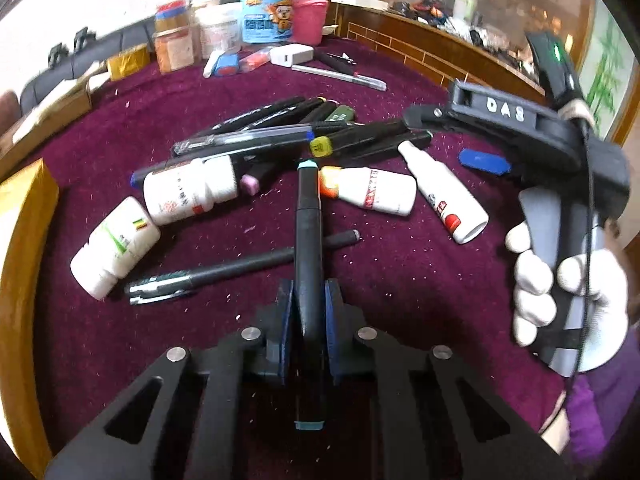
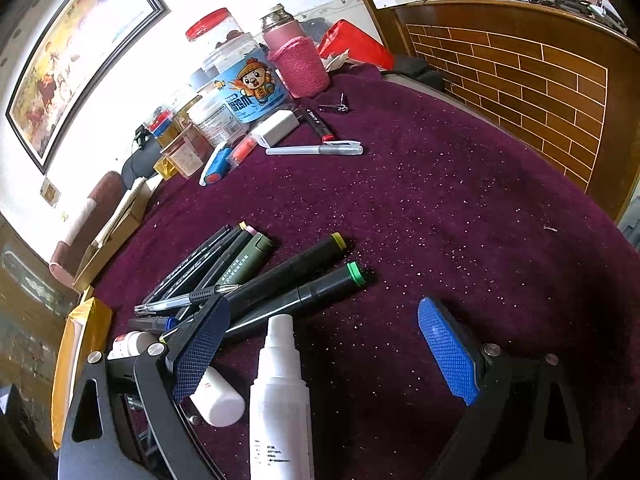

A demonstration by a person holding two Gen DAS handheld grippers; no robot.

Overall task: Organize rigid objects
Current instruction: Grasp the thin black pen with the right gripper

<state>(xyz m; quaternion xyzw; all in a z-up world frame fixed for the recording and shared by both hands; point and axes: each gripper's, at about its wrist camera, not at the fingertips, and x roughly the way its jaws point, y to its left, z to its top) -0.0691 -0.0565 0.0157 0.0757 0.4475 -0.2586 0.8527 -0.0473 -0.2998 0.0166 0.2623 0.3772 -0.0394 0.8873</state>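
Note:
In the left wrist view my left gripper is shut on a black marker with teal ends, which points straight ahead over the purple cloth. Under it lies a black clip pen. Beyond are white bottles, an orange-capped bottle, a white spray bottle and a pile of black markers. My right gripper, held by a gloved hand, hovers over the pile's right end. In the right wrist view, the right gripper is open, with the spray bottle lying below between its pads.
Jars, a pink-sleeved flask, a white charger and a silver pen stand at the cloth's far side. A yellow box lies at the left edge. A wood-panelled wall bounds the right.

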